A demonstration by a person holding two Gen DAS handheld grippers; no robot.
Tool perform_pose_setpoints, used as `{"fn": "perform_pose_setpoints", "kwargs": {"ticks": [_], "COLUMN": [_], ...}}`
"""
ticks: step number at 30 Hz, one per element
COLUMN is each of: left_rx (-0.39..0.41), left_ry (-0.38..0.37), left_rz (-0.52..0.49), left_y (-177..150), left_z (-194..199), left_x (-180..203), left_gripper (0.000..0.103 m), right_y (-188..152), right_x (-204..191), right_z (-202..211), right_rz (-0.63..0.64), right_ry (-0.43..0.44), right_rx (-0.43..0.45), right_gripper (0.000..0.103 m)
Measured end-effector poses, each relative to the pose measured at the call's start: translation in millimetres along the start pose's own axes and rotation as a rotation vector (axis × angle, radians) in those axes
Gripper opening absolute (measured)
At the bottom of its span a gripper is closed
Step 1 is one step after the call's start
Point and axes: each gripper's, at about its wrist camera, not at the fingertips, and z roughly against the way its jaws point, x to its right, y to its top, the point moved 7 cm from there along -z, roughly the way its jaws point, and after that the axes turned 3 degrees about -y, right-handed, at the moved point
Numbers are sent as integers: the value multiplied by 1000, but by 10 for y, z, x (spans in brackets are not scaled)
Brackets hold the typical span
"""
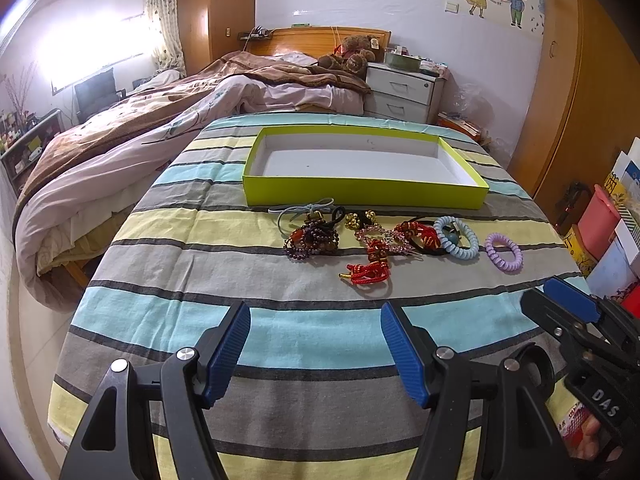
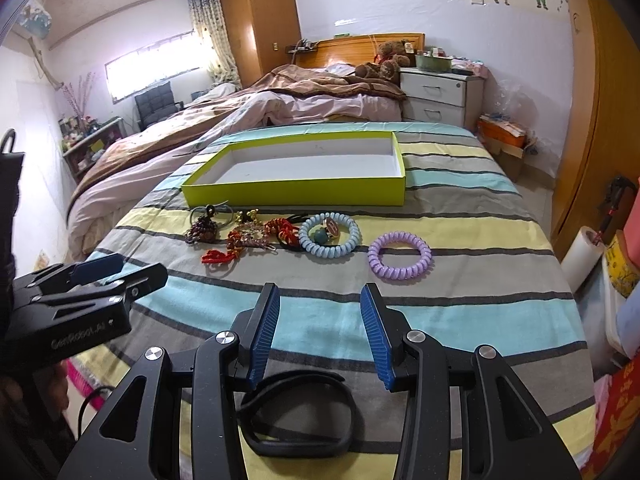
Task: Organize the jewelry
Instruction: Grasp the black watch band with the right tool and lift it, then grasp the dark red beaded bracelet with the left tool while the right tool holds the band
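A row of jewelry lies on the striped cloth in front of an empty lime-green box (image 1: pixel 360 194) (image 2: pixel 296 192). From left to right: dark purple beads (image 1: pixel 310 240) (image 2: pixel 204 230), red knotted cords (image 1: pixel 370 270) (image 2: pixel 224 254), a pale blue coil band (image 1: pixel 456 238) (image 2: pixel 330 234) and a purple coil band (image 1: pixel 504 254) (image 2: pixel 400 256). My left gripper (image 1: pixel 316 320) is open and empty, short of the row. My right gripper (image 2: pixel 320 300) is open and empty, near the purple band. It also shows in the left wrist view (image 1: pixel 572 308).
The striped table (image 1: pixel 200 320) stands beside an unmade bed (image 1: pixel 160 120). A white nightstand (image 1: pixel 404 92) is behind it. Boxes and bags (image 1: pixel 608 232) crowd the right side. A black strap loop (image 2: pixel 296 412) hangs under my right gripper.
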Motion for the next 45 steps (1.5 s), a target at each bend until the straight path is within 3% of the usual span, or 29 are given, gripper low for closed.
{"fn": "perform_pose_setpoints", "kwargs": {"ticks": [4, 10, 17, 24, 31, 42, 45], "left_rx": [-10, -24, -51, -67, -97, -97, -96], "left_ry": [-4, -45, -138, -152, -190, -215, -178], "left_rz": [-6, -8, 5, 22, 60, 80, 67], "left_y": [-1, -6, -52, -82, -70, 186, 259], "left_z": [-24, -68, -130, -165, -223, -361, -443], "left_x": [-4, -9, -2, -91, -200, -287, -304], "left_gripper": [67, 67, 67, 67, 67, 67, 67], "right_y": [-36, -211, -395, -411, -403, -58, 35], "right_x": [74, 104, 111, 105, 115, 289, 356], "right_z": [43, 91, 34, -84, -75, -98, -128], "right_rz": [-4, 105, 222, 214, 207, 53, 9], "right_ry": [62, 142, 130, 129, 117, 137, 128], "right_rx": [-13, -88, -170, -215, -215, -132, -115], "right_gripper": [43, 44, 50, 50, 12, 9, 9]}}
